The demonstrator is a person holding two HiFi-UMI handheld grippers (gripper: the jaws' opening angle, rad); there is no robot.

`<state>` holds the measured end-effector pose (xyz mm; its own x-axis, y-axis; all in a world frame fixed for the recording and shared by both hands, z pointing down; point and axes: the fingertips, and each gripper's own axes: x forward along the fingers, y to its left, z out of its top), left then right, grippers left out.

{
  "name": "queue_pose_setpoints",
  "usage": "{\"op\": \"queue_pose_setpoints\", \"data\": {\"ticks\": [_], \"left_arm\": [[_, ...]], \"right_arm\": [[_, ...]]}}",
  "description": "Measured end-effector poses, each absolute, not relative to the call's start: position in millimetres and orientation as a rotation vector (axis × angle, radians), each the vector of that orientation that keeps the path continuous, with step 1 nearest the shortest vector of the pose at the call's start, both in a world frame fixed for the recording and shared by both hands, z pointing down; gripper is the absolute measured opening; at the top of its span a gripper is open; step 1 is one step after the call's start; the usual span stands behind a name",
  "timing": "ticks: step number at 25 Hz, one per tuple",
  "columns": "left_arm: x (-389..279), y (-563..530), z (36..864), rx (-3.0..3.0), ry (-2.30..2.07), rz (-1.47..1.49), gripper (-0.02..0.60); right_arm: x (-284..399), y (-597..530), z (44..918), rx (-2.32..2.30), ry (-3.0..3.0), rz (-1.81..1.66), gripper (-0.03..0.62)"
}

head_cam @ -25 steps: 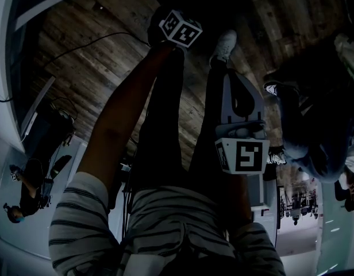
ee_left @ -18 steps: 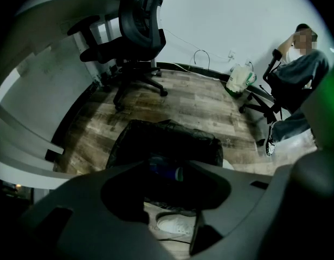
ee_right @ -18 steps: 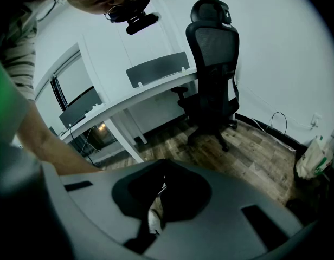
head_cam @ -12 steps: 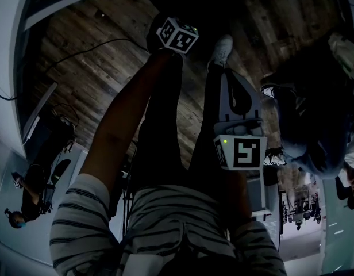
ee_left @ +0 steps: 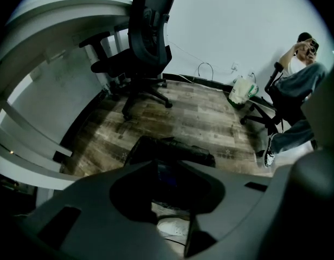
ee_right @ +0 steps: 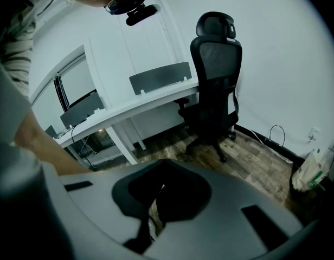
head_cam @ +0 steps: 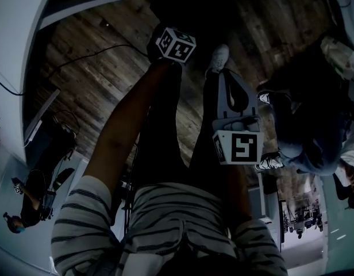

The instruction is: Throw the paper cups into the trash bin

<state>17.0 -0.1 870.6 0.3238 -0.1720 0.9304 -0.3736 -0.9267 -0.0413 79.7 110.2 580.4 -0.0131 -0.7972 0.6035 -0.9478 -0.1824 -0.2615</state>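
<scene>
On the far left a white desk [ee_left: 53,31] curves round, with a black office chair [ee_left: 148,42] beside it on the wood floor [ee_left: 210,118]. The left gripper [ee_left: 167,172] points steeply down. Its jaws have just been closing and now stand a little apart with nothing between them; only a white shoe [ee_left: 175,229] shows through the gap. Just beyond them lies a dark, low shape that may be the trash bin [ee_left: 172,151], though the light is too poor to be sure. To the right, the right gripper [ee_right: 161,172] has its jaws pressed together on nothing. No paper cup shows in any of the 3 views, so both tools look free for the next cup. The sound way, I judge, is to spread 1 gripper wide before reaching, close gently round the cup's wall so it does not crush, and let go only over the bin's mouth. Far right, a person [ee_left: 297,75] sits.
</scene>
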Motion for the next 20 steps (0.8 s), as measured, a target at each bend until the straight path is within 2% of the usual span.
{"op": "queue_pose_setpoints", "data": {"ticks": [12, 20], "left_arm": [[26, -13, 817, 2.437, -0.585, 1.554, 0.043], [26, -15, 779, 2.426, -0.651, 1.431, 0.025]], "right_arm": [[87, 104, 557, 2.047, -1.837, 0.914, 0.009], [88, 103, 545, 2.047, -1.830, 0.892, 0.009]]}}
